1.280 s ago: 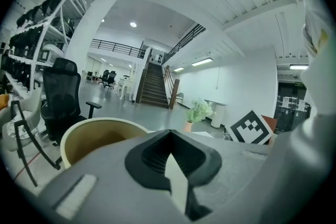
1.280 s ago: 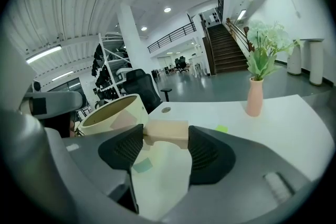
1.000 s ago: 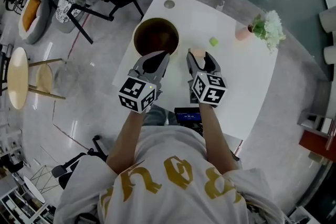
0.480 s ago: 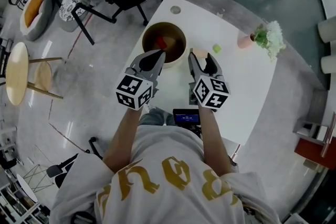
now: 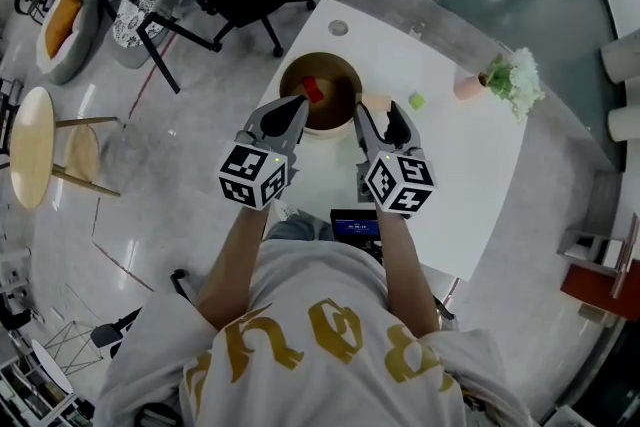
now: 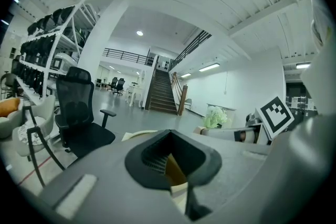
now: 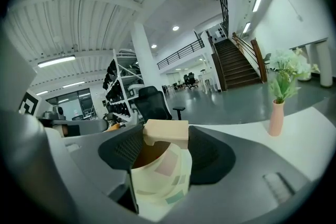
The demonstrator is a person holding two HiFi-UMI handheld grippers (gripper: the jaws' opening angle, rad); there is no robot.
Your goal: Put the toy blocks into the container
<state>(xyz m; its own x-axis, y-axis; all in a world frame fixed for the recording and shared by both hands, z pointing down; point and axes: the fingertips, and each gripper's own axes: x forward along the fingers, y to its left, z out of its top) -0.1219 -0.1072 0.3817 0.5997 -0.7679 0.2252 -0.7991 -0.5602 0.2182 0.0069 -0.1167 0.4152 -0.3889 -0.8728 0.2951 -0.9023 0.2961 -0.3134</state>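
Right gripper is clamped on a beige rectangular toy block. The block's long axis runs crosswise, spanning the jaws. The round cream container with a brown interior lies just left of and slightly ahead of that block. In the right gripper view the container wall sits directly under it, so I'd say the drop needs only a small shift left over the rim.

Left gripper hovers at the container's near-left rim, tips together, holding nothing.

Container contents: one small red block; I can't see anything else in there.

One small green block is still on the white table, right of the container and nearer the right gripper.
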